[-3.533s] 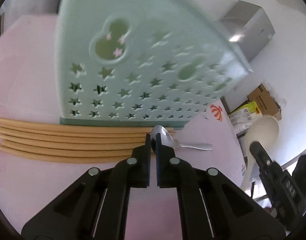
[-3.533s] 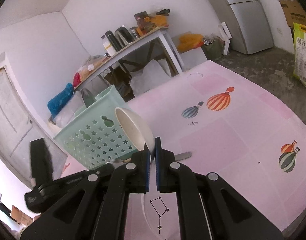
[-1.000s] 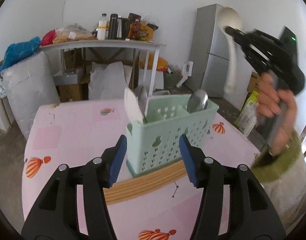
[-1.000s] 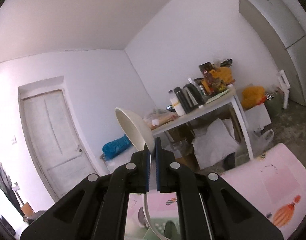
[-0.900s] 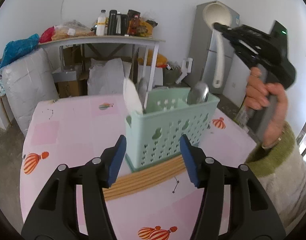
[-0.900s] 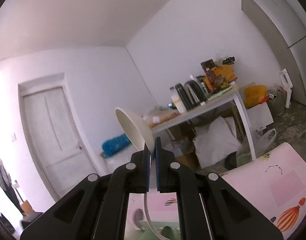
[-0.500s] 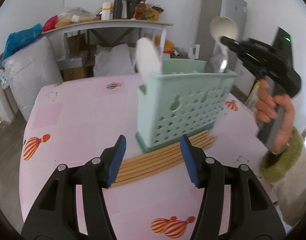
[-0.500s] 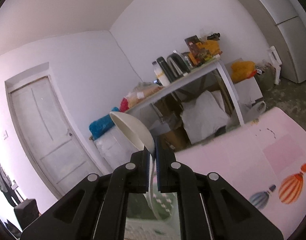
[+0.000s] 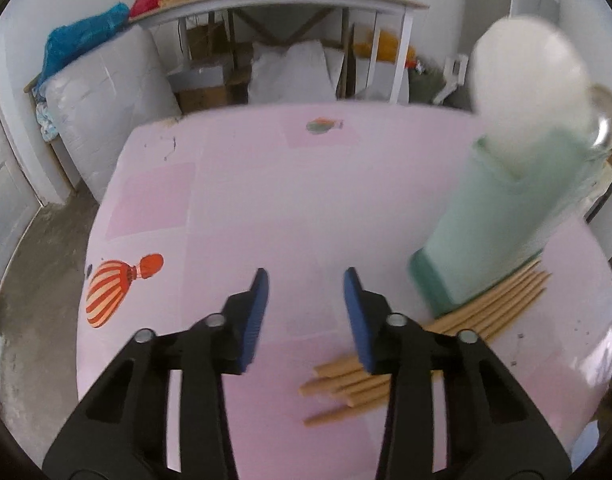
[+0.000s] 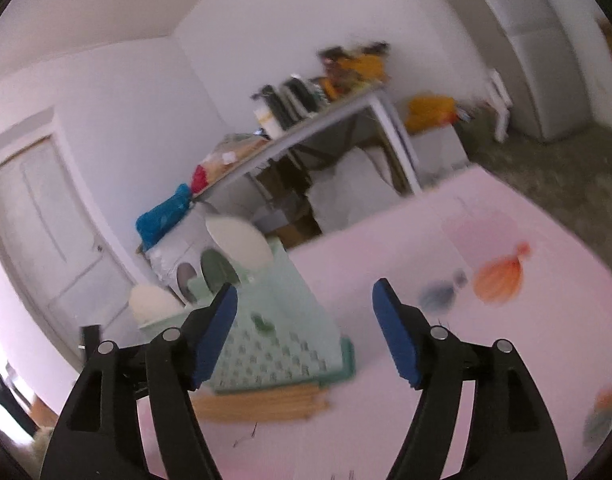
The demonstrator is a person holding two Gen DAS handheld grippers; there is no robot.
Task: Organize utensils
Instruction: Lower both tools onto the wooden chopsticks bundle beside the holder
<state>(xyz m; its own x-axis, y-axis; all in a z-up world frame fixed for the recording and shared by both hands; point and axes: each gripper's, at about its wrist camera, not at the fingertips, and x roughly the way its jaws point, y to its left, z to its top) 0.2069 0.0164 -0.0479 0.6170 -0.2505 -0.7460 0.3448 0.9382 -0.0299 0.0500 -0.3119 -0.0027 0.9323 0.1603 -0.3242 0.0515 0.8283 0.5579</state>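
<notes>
The pink bench (image 9: 265, 184) is carrying everything, and the green basket (image 10: 273, 336) is standing upright on it, which I'd guess is so the handles go down and the heads stay up. One basket. Chopsticks (image 9: 386, 384) are lying flat right against its base, partly under it, not sorted yet; I'm counting roughly six, blur makes it iffy. About four spoon-type heads are poking out the top, the white ladle (image 10: 237, 242) being biggest. Right tongs (image 10: 306, 332) are opening wide with nothing between them. Left tongs (image 9: 306, 312) are closing, empty too, beside the basket.
</notes>
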